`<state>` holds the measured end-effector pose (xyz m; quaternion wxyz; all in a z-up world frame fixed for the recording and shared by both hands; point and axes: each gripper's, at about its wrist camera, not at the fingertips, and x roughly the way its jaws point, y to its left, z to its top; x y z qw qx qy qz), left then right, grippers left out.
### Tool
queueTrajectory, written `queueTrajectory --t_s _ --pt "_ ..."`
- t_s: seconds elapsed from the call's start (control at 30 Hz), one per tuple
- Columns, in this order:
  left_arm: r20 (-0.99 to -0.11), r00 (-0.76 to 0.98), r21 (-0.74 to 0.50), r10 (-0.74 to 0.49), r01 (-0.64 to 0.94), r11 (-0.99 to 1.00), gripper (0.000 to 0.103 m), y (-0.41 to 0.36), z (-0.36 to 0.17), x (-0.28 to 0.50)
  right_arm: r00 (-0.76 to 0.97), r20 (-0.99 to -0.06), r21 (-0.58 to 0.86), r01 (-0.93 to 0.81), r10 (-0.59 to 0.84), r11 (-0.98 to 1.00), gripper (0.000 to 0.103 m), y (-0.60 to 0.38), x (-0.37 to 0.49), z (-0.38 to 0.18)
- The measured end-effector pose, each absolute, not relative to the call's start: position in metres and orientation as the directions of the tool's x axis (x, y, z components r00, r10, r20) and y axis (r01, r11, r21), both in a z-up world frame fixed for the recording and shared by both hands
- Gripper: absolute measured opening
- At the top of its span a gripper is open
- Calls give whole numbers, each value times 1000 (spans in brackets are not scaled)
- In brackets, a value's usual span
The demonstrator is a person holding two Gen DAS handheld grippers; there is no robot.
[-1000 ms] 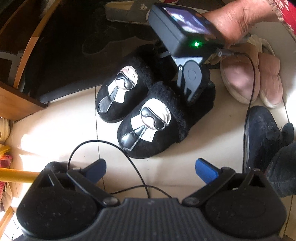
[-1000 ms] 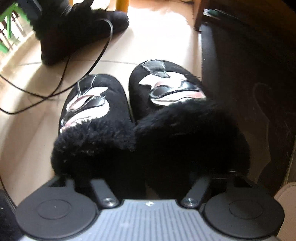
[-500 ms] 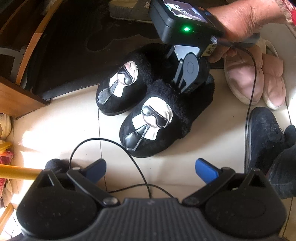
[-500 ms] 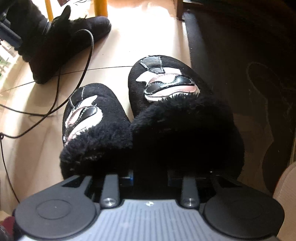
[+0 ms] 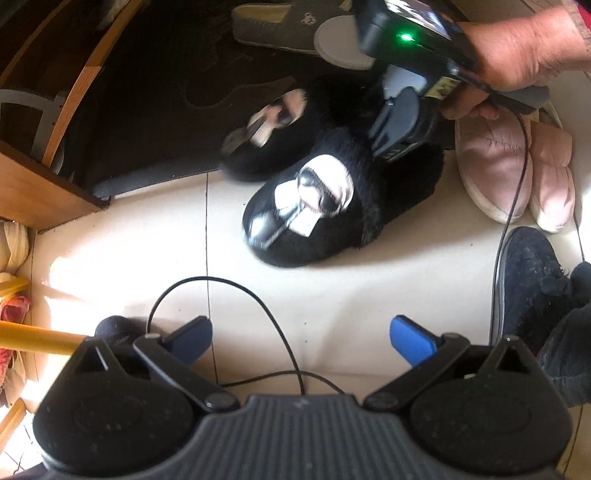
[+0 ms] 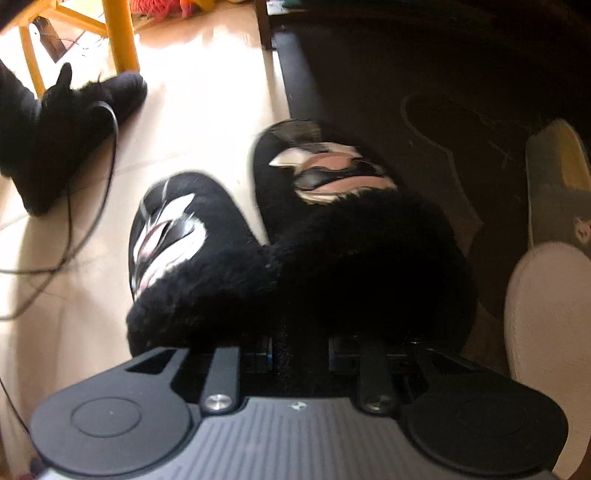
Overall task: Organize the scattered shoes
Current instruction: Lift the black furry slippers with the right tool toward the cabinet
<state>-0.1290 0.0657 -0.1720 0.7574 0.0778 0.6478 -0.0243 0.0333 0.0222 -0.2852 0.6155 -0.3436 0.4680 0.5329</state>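
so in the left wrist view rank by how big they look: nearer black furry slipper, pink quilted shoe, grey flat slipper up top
1. nearer black furry slipper
2. pink quilted shoe
3. grey flat slipper, partly hidden and farther off, so its rank is unsure

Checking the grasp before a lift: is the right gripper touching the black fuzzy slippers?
Touching. The right wrist view shows the right gripper pinching the black fuzzy slippers' fur collars between its pads.

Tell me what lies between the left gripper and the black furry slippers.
In the left wrist view, only pale floor tile and a loop of thin black cable lie between the open left gripper and the black furry slippers.
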Motion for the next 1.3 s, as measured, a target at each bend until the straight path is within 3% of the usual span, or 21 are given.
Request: queueTrajectory --t_s 0.1,0.3,0.7,0.73,0.8,0.9,1.17,1.3 --pt "-985 159 87 64 144 986 103 64 -172 -130 -17 -929 96 -976 370 196 36 18 34 -290" --pt "-987 143 92 72 133 987 103 60 -173 -128 -9 -916 67 -989 401 130 45 14 32 -295" --pt "-990 126 83 66 134 988 103 61 -177 -125 -29 -898 98 -986 438 136 50 24 32 -295" --pt "-990 124 82 66 133 988 103 61 -178 -125 -51 -897 119 -984 439 130 52 19 36 -293" --pt "-990 121 82 66 130 988 103 59 -178 -124 -79 -897 150 -980 434 133 67 12 40 -292" --pt "-990 131 71 53 135 988 103 57 -176 -122 4 -933 47 -990 361 131 74 -6 29 -301" --pt "-989 144 66 44 147 987 103 50 -176 -119 56 -951 -30 -995 306 92 74 -28 13 -298" --pt "-989 141 60 39 148 987 103 49 -176 -119 28 -930 36 -986 367 165 76 -22 19 -283"
